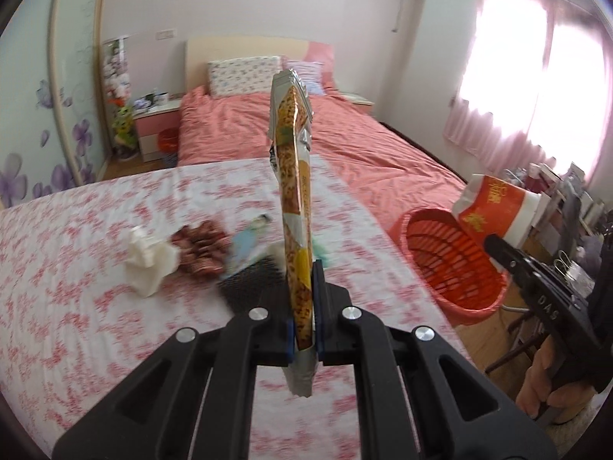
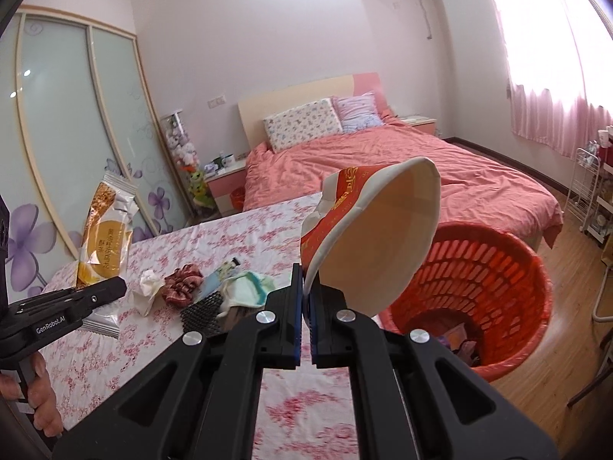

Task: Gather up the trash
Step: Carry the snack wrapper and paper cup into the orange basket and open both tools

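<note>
"GenRobot.AI" on left gripper [image 2: 115,291]

The snack wrapper [image 2: 105,237] is glossy foil-backed plastic film with a crimped silvery end. The crushed paper cup [image 2: 377,237] has a matt cream inside and a smooth printed red outside. The laundry basket [image 2: 494,268] is glossy orange slotted plastic. The surface [image 1: 76,268] wears matt, floral-printed cloth. On it lie a crumpled paper tissue [image 1: 147,264], a ruffled, satiny scrunchie [image 1: 201,249] and a soft pale cloth [image 2: 247,287]. Each hand-held gripper [image 1: 306,303] [image 2: 304,306] is matt black plastic with bright metal screw heads and ribbed blue pads. The floor [image 2: 574,364] is smooth, faintly shiny wood.
</note>
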### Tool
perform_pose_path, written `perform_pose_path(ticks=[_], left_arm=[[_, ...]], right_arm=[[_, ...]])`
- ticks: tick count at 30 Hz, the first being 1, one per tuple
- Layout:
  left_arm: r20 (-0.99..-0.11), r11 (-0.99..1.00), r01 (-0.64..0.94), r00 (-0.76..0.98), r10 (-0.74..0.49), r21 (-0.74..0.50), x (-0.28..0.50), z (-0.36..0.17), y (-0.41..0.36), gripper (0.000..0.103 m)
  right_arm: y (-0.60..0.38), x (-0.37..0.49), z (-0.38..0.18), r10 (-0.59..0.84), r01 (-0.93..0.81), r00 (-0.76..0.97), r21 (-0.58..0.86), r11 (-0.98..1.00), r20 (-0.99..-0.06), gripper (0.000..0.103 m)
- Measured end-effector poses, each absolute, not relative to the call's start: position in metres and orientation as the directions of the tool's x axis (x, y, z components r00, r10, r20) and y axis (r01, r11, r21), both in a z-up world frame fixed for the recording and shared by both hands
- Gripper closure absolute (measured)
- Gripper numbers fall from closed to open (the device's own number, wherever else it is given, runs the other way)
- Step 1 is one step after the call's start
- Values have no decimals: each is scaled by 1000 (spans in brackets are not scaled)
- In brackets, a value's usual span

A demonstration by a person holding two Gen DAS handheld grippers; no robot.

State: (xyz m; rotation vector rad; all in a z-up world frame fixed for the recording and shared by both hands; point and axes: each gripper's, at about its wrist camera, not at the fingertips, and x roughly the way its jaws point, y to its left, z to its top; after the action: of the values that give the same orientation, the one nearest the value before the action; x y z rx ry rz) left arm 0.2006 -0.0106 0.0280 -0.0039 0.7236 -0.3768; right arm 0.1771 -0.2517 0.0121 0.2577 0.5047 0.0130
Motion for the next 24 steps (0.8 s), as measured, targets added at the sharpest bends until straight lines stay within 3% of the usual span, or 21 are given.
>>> perform_pose_path(ticks=[24], left_arm=[[-683,769,610,479,-552,-193,227,-9,-211,94]], right_arm=[[-374,182,-24,-35,243,863,355,903,-504,100]])
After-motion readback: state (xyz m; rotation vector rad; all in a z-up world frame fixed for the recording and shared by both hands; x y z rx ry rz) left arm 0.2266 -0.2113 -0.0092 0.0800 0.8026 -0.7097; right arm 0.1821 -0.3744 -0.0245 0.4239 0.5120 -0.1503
